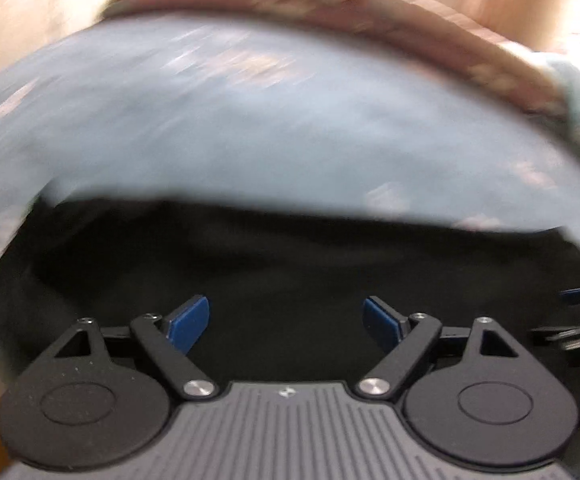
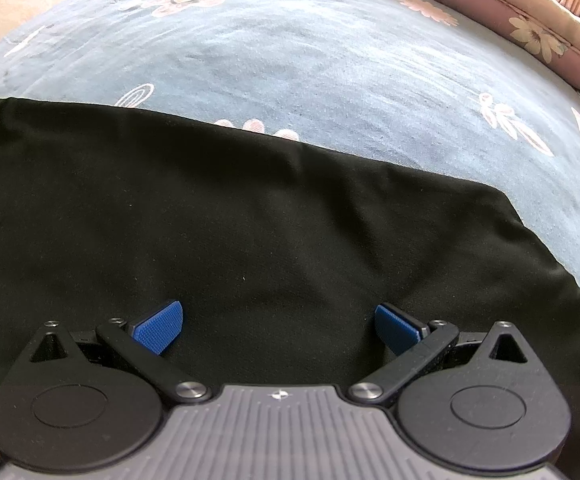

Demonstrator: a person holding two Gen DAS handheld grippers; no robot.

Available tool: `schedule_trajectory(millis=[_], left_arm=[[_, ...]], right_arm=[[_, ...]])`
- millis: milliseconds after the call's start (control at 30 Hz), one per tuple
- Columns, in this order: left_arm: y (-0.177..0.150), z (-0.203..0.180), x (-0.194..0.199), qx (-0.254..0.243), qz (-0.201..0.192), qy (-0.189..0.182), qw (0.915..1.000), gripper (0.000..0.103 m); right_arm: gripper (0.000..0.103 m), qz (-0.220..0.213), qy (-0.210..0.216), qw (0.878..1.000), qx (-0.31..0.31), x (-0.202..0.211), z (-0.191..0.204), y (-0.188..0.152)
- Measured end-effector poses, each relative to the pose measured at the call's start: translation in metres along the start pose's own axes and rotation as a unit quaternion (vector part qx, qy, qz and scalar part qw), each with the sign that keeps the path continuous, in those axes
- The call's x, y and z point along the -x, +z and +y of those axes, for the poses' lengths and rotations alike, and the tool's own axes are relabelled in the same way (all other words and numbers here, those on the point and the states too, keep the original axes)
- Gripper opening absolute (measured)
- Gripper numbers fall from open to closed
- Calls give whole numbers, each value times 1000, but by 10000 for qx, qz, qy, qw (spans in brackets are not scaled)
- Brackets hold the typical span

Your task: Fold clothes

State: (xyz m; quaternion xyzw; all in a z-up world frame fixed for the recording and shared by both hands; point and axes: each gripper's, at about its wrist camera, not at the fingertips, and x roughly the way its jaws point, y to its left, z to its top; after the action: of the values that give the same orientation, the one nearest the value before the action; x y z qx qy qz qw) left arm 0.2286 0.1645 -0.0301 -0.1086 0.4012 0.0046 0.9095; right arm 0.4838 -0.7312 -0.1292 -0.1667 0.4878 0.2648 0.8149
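lying flat under both wide-open, empty tools: black garment [image 2: 249, 220]; left tool [image 1: 285, 322], right tool [image 2: 277, 326].

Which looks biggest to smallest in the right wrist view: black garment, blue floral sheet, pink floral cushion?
1. black garment and blue floral sheet: too alike to rank; the garment lies nearer the camera.
2. pink floral cushion: smallest, partly cut off.

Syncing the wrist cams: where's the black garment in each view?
Left wrist: black garment fills the lower middle, blurred, under the open left gripper.
Right wrist: black garment spans the left and centre, its top edge slanting down to the right, under the open right gripper.
Shared landmark: the pale blue floral sheet beyond its far edge.
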Motion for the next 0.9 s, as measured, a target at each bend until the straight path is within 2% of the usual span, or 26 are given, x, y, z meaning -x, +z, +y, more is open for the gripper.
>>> schedule_trajectory(millis=[100, 167, 267, 333, 400, 467, 600, 633, 700, 800, 900], left_arm=[[22, -29, -22, -213, -52, -1227, 9922, 85], [28, -57, -45, -376, 92, -1993, 9792, 85], [36, -97, -88, -659, 374, -2645, 9614, 85], [38, -112, -115, -756, 508, -2693, 9587, 85], [39, -110, -133, -777, 472, -2490, 9642, 83], [34, -105, -131, -840, 246, -2423, 9663, 84], [43, -107, -115, -884, 188, -1740, 9806, 83], [45, -109, -110, -871, 200, -1759, 9803, 83], [50, -119, -103, -871, 222, -2116, 9732, 84], [50, -155, -107, -1099, 203, -2590, 9594, 86], [41, -187, -119, -1392, 343, -2808, 9490, 87]], right_arm=[[103, -232, -30, 9997, -122, 14, -7, 5], [103, -426, -98, 9987, -263, 27, -17, 5], [103, -546, -330, 9965, -540, 43, -35, 1], [103, -626, -484, 9942, -725, 53, -48, -1], [103, -628, -632, 9913, -968, 59, -61, -8], [103, -607, -747, 9872, -1271, 62, -73, -18], [103, -580, -814, 9801, -1716, 66, -92, -38], [103, -573, -793, 9792, -1780, 66, -95, -44], [103, -585, -791, 9777, -1857, 69, -99, -54], [103, -592, -705, 9769, -1929, 70, -105, -65], [103, -555, -651, 9763, -1989, 70, -112, -74]])
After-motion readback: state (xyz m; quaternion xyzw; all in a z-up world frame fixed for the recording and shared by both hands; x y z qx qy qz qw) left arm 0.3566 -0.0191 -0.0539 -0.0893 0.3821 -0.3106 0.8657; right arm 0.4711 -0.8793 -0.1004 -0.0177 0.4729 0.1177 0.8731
